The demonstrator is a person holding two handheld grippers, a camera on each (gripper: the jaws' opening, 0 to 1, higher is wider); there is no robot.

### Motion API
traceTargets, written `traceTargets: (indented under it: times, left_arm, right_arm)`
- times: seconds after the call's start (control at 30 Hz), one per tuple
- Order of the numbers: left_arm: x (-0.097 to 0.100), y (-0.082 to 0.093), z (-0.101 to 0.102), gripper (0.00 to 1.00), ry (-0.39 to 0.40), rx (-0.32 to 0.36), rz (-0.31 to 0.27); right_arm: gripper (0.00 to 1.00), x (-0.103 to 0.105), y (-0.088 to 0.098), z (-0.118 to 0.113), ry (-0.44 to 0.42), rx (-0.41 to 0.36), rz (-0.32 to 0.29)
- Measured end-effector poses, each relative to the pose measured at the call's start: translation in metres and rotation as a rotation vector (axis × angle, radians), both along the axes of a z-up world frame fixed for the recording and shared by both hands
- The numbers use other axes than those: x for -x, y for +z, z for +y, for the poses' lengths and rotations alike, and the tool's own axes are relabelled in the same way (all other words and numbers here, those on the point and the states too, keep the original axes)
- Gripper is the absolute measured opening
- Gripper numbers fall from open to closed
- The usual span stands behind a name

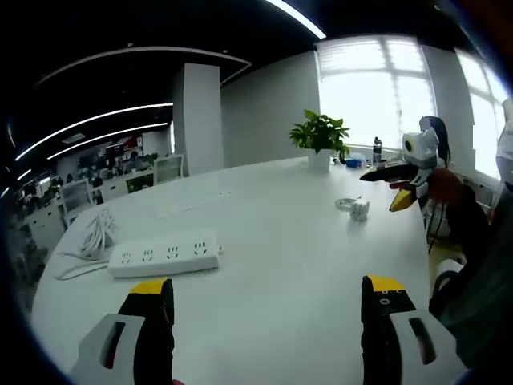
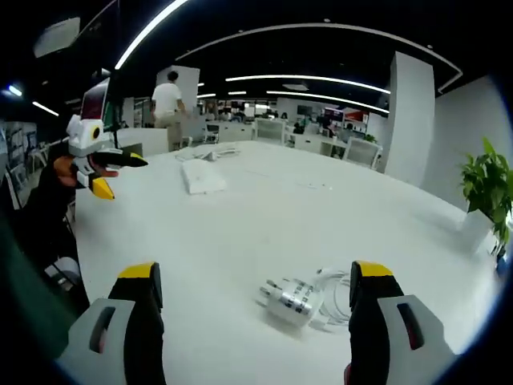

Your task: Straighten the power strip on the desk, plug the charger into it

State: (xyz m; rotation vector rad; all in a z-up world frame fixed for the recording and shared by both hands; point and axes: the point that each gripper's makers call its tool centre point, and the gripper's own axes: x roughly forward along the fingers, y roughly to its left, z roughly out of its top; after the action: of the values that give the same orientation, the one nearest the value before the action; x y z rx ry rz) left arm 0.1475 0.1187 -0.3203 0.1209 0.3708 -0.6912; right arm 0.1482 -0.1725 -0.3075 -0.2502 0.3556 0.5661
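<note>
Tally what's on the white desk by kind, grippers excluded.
Power strip: 1
Charger: 1
Potted plant: 1
Bottle: 1
Total: 4

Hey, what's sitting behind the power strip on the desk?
Behind the power strip, toward its left end, lies its coiled white cord on the desk. Whether the coil touches the strip cannot be told.

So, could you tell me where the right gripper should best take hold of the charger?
Probably across the charger's white body, coming down from above with the right gripper, whose open jaws already flank it. It lies on its side, prongs toward the left jaw, cable trailing right, so avoid both ends.
</note>
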Motion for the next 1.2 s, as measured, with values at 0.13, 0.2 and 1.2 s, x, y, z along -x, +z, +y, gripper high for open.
traceTargets:
  times: [0.13, 0.2, 1.2]
  left_arm:
    - [0.0004, 0.0, -0.002, 0.99, -0.002, 0.003, -0.001]
    - [0.0004, -0.0015, -0.0023, 0.99, -0.005, -0.005, 0.001]
    - [-0.0075, -0.0069, -0.0063, 0.99, -0.02, -0.062, 0.01]
  right_arm:
    - [0.97, 0.0005, -0.0009, 0.002, 0.007, 0.002, 0.002]
    - [0.96, 0.0001, -0.0013, 0.0024, 0.006, 0.005, 0.004]
    - [0.96, 0.002, -0.0099, 0.0074, 0.019, -0.004, 0.018]
